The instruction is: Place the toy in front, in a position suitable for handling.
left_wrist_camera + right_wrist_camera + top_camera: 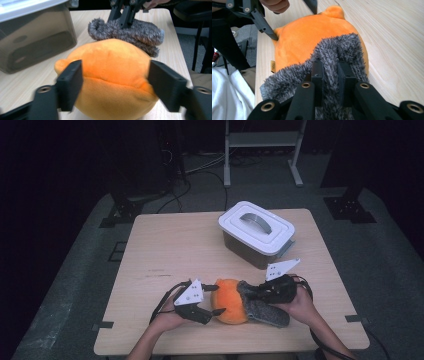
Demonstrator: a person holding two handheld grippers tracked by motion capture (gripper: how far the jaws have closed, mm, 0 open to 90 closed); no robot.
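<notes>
While our left gripper (pixel 216 300) has its jaws spread wide around the orange plush (pixel 230 300) near the table's (pixel 165 250) front edge, our right gripper (pixel 249 293) pinches a fold of the grey fuzzy part (pixel 267 312) attached to it. Behind them sits the lidded white bin (pixel 257 232).

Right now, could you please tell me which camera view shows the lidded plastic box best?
The high view: the lidded plastic box shows whole there, lid on, handle visible, at the table's far side. The left gripper view catches just a blurred corner of it.
</notes>
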